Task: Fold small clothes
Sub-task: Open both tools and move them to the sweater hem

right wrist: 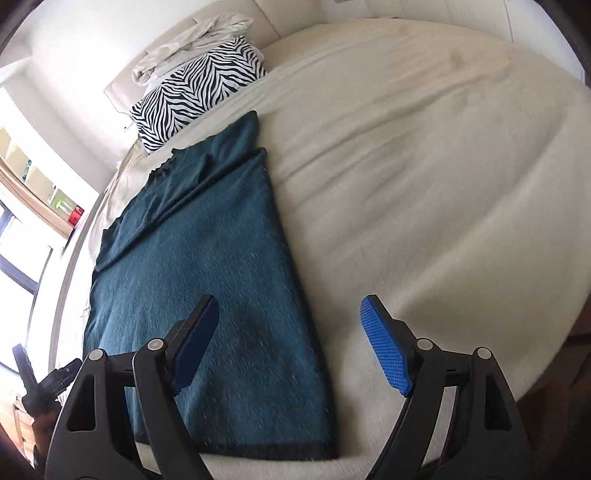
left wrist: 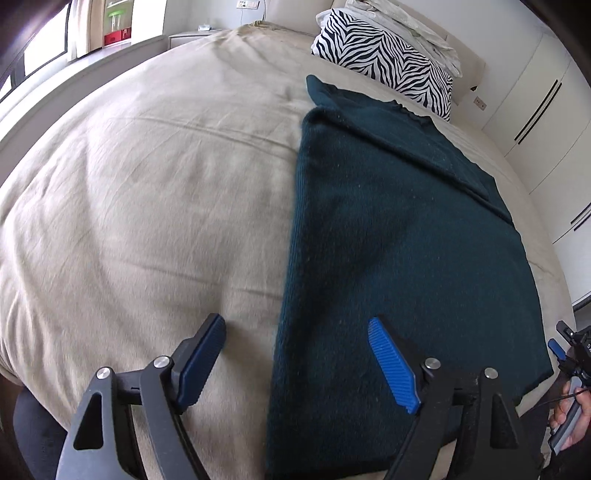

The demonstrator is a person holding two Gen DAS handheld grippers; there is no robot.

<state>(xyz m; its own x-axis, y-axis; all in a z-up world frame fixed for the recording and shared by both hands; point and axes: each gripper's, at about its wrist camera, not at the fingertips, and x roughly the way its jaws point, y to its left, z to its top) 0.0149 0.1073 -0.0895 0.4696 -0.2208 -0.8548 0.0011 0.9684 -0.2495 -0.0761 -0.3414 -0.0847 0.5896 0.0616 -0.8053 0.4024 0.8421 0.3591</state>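
Note:
A dark teal knit garment (left wrist: pixel 399 240) lies flat on the beige bed (left wrist: pixel 147 184), folded lengthwise into a long strip with a sleeve laid across its far end. It also shows in the right wrist view (right wrist: pixel 207 258). My left gripper (left wrist: pixel 297 332) is open and empty, hovering over the garment's near left edge. My right gripper (right wrist: pixel 290 314) is open and empty, hovering over the garment's near right edge. The right gripper shows at the far right of the left wrist view (left wrist: pixel 569 354); the left gripper shows at the lower left of the right wrist view (right wrist: pixel 40 380).
A zebra-print pillow (left wrist: pixel 384 59) with pale cloth piled on it (left wrist: pixel 406 26) sits at the head of the bed, just beyond the garment. White wardrobe doors (left wrist: pixel 546 110) stand to the right. A window sill (left wrist: pixel 92 51) runs along the left.

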